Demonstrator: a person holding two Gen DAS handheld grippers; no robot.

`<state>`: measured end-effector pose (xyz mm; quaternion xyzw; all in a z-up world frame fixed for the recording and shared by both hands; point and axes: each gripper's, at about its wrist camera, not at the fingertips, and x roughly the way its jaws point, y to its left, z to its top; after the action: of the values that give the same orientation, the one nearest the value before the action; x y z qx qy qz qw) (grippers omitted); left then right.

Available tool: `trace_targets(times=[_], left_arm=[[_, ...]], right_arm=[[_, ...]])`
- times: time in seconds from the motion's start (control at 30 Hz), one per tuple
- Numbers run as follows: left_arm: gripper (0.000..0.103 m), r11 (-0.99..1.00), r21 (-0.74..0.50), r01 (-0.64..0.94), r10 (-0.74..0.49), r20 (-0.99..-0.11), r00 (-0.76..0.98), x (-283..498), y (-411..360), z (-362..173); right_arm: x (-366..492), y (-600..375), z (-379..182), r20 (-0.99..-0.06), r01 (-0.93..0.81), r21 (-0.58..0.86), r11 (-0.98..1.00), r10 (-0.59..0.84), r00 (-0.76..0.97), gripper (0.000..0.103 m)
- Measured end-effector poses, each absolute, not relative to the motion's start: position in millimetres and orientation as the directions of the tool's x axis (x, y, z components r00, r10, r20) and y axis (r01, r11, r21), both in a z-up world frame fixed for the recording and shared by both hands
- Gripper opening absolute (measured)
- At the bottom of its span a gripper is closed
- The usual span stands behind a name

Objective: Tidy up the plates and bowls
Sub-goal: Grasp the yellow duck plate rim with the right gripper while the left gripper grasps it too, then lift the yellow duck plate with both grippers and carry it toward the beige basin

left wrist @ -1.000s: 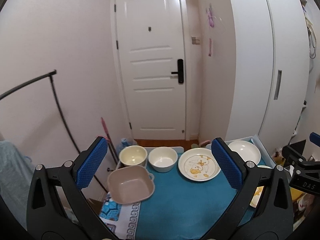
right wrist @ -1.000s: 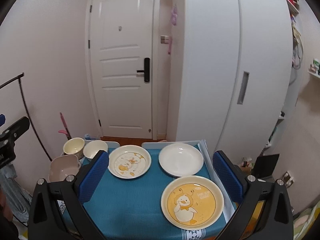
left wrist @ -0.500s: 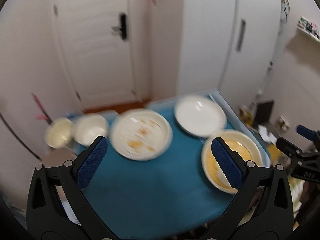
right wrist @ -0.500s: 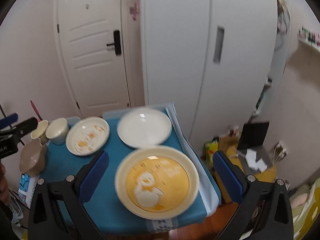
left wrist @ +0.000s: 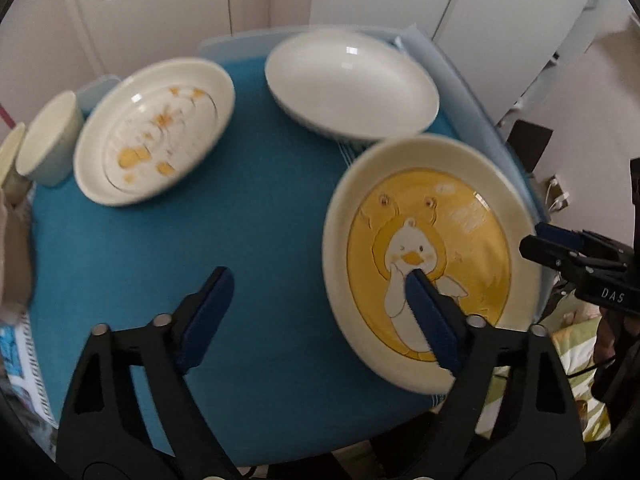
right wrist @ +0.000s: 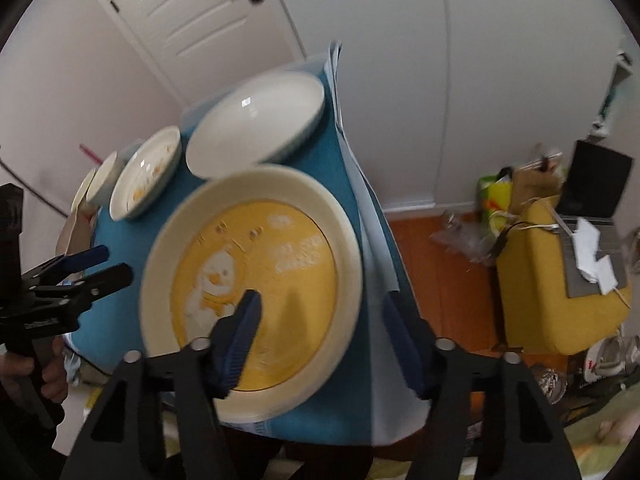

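Your table [left wrist: 168,240], under its blue cloth, carries everything here. Largest is the yellow duck plate [left wrist: 436,200] at the near right corner, its rim reaching the right edge. The plain white plate [left wrist: 352,80] sits at the far right corner, just beside the duck plate's far rim. The cream plate with orange marks [left wrist: 156,128] lies toward the far left, well apart from the duck plate. A small white bowl [left wrist: 48,144] stands at the far left edge, just beside that cream plate.

Your left gripper [left wrist: 320,292] is spread wide above the cloth, one pad over the duck plate's near left part, the other over bare cloth. Your right gripper [right wrist: 324,328] is also spread, straddling the duck plate's right rim: the left pad hangs over the yellow centre, the right pad outside the rim, not yet closed on it.
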<state>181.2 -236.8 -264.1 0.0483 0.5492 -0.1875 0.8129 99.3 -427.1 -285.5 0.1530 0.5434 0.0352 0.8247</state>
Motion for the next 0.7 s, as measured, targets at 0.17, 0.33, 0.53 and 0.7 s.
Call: trace_targets(times=[0.17,0.33,0.53,0.7], left_arm=[[0.057,0.935,-0.123,0.334,-0.226,-0.930,0.290,181,-247,-281],[0.042,0.938,-0.138,0.317,-0.231,-0.932,0.278,182,-247,-283],[0.018,0.939,-0.165,0.302,-0.247,-0.934,0.259,185,-246,-289],[0.018,0.944,-0.157,0.291,-0.237,-0.935,0.263,186,-243,-288]], right_arm=[[110,-435,-302,-0.883,0.028,0.335,0.942,0.304,0.358,0.032],[117,-436,-306,-0.875,-0.026,0.350,0.937,0.336,0.347,0.022],[122,-437,-311,-0.876,-0.035,0.356,0.934,0.347,0.335,0.020],[124,-435,-311,-0.885,-0.042,0.340,0.940,0.334,0.325,0.020]])
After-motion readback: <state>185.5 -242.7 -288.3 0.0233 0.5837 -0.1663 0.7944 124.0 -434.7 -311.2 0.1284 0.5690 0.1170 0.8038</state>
